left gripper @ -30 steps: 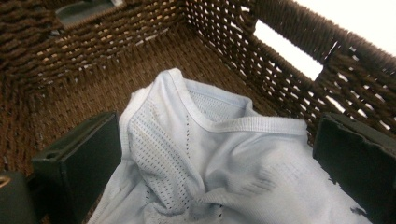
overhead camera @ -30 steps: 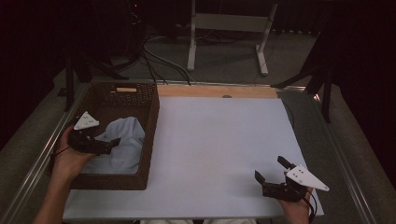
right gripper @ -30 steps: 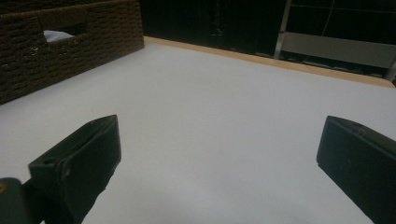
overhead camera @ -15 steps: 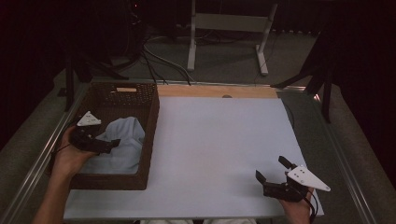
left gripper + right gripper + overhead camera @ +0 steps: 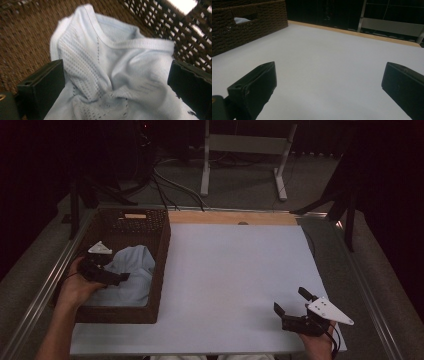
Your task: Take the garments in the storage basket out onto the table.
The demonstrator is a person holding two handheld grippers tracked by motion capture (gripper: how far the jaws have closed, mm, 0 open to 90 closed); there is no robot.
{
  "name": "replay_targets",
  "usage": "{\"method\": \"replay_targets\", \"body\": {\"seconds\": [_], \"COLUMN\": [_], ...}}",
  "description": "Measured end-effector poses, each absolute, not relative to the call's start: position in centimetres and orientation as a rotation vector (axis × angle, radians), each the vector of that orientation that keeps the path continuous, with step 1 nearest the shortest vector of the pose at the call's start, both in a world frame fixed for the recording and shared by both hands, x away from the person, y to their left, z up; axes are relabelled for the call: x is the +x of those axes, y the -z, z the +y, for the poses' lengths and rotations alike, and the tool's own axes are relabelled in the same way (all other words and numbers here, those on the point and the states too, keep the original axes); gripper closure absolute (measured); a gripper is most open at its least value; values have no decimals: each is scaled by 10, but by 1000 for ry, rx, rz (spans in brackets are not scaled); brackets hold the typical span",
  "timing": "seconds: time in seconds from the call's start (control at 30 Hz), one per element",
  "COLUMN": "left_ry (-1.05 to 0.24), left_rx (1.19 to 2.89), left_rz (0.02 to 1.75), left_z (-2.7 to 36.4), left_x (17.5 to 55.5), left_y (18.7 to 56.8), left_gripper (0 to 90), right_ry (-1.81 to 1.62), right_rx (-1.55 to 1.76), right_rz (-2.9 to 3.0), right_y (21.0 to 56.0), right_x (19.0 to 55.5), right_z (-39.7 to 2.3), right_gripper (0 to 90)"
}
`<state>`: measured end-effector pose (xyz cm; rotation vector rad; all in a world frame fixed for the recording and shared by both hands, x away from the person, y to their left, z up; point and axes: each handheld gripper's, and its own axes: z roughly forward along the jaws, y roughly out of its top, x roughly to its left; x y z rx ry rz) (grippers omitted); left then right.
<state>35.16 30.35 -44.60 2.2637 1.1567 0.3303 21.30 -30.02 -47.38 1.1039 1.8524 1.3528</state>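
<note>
A pale blue mesh garment (image 5: 131,275) (image 5: 112,75) lies crumpled in a dark brown wicker basket (image 5: 159,240) (image 5: 22,32) at the table's left. My left gripper (image 5: 120,277) (image 5: 116,90) hangs inside the basket just above the cloth, its jaws wide apart on either side of a fold, open. My right gripper (image 5: 292,301) (image 5: 329,87) rests low over the white table top (image 5: 230,270) (image 5: 324,57) near the front right edge, open with nothing between its jaws.
The basket (image 5: 249,22) stands at the far left in the right gripper view, with cloth showing through its handle slot. A wooden strip (image 5: 230,217) edges the table's back. Metal rails run along both table sides. A white stand (image 5: 245,150) and cables lie on the floor beyond.
My left gripper has dropped slightly lower and nearer over the cloth in the basket. The right gripper has stayed in place.
</note>
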Motion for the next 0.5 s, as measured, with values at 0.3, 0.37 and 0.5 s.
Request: {"method": "replay_targets", "body": {"seconds": [0.3, 0.37, 0.5], "left_ry": [-277, -272, -268], "left_rx": [2318, 2326, 2331], "left_rz": [1182, 1199, 1225], "left_z": [303, 304, 305], "left_x": [356, 357, 359], "left_y": [453, 455, 457], "left_gripper": [30, 30, 30], "right_ry": [-1351, -1353, -1353], "right_rx": [1106, 1107, 1108], "right_rz": [1853, 1850, 1850], "right_y": [474, 474, 474], "right_x": [213, 213, 213], "right_z": [-300, -301, -301], "right_gripper": [2, 2, 2]}}
